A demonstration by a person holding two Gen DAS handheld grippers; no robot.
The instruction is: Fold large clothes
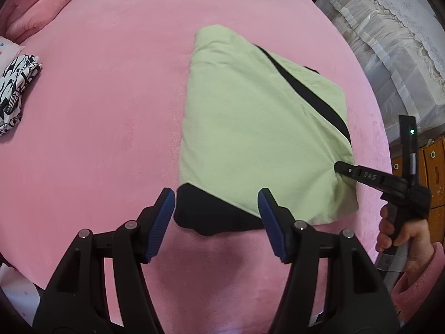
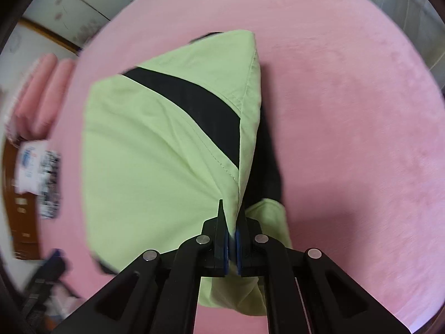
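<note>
A light green garment [image 1: 250, 128] with a black stripe and a black lower part lies folded on the pink bed cover [image 1: 111, 111]. My left gripper [image 1: 217, 217] is open and empty, just short of the garment's black near corner. My right gripper [image 2: 232, 222] is shut on the garment's [image 2: 155, 150] green edge and lifts that edge a little. In the left wrist view the right gripper [image 1: 338, 166] shows at the garment's right edge, held by a hand.
A folded black-and-white patterned cloth [image 1: 16, 83] lies at the bed's left edge, with pink pillows [image 1: 41, 5] behind it. White covered furniture [image 1: 389, 41] and a wooden cabinet [image 1: 428, 172] stand to the right of the bed.
</note>
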